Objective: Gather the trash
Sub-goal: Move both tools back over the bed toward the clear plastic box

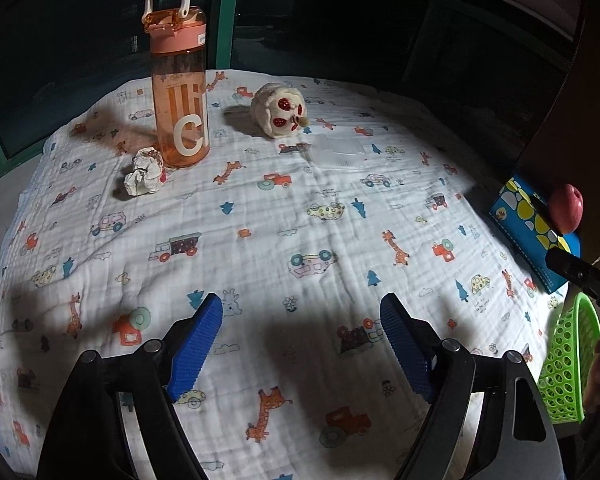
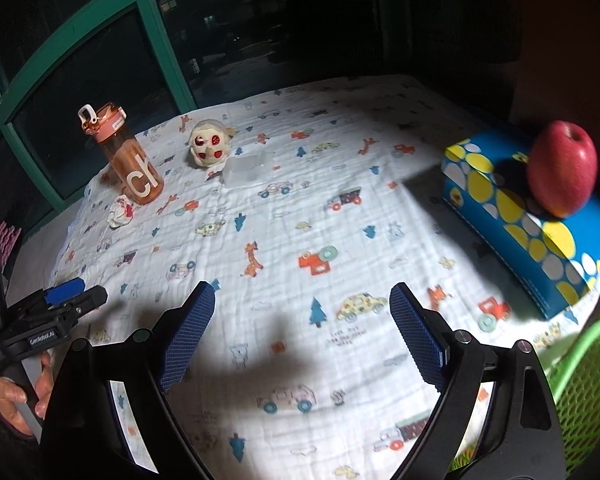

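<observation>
Where cloth spreads, orange bottle (image 1: 179,92) reads "C".

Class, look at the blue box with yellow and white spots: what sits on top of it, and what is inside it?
A red apple rests on top of the spotted blue box, near its far end. The box is closed and opaque, so its contents cannot be seen.

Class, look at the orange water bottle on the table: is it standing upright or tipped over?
Upright. The orange water bottle stands on its base on the patterned cloth, lid and white handle on top, in both views.
</observation>
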`<state>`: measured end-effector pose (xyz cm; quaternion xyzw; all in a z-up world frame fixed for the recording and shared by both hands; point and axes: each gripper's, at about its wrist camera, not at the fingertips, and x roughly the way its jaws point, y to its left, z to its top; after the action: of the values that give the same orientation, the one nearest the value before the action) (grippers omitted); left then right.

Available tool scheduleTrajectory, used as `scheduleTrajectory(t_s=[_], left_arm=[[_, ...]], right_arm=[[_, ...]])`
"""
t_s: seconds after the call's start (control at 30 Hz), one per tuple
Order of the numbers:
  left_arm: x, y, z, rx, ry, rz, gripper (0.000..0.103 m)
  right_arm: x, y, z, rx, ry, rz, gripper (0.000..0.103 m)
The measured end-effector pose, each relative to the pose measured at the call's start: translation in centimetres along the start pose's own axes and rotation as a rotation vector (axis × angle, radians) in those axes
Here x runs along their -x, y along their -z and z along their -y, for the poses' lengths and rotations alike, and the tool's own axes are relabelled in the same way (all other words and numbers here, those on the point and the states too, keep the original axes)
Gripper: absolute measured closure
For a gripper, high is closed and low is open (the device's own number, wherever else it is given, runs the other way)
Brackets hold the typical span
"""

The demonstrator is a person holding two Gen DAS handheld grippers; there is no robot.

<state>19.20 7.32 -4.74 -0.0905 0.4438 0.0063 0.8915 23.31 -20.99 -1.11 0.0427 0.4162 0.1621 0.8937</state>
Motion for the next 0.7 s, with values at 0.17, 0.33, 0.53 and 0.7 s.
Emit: scheduleTrajectory(t_s=[0.17,0.33,0.53,0.7], left_arm=[[-0.3,0.2,-1.8,0.016,-0.019,-0.012,0.025],[-0.7,0.2,-3.6,0.036,-0.052,-0.019,0.023],[-1.2,0.5,-5.4,0.07,-0.067,-0.034,0.021],[-1.9,0.7,-6.6,0.1,-0.069,-0.05,0.021]], right_arm=[[-3.0,-1.8,-1.4,0.023,-0.005,-0.012,0.014],[-6.3,-3.8,-3.5,0.072,-0.031,-0.03,0.013],[-11.1,-6.3,-6.0,0.115,-0.053,-0.043,0.011],[-15.7,-8.6,-7.1,0.122,-0.07,-0.065,0.01]])
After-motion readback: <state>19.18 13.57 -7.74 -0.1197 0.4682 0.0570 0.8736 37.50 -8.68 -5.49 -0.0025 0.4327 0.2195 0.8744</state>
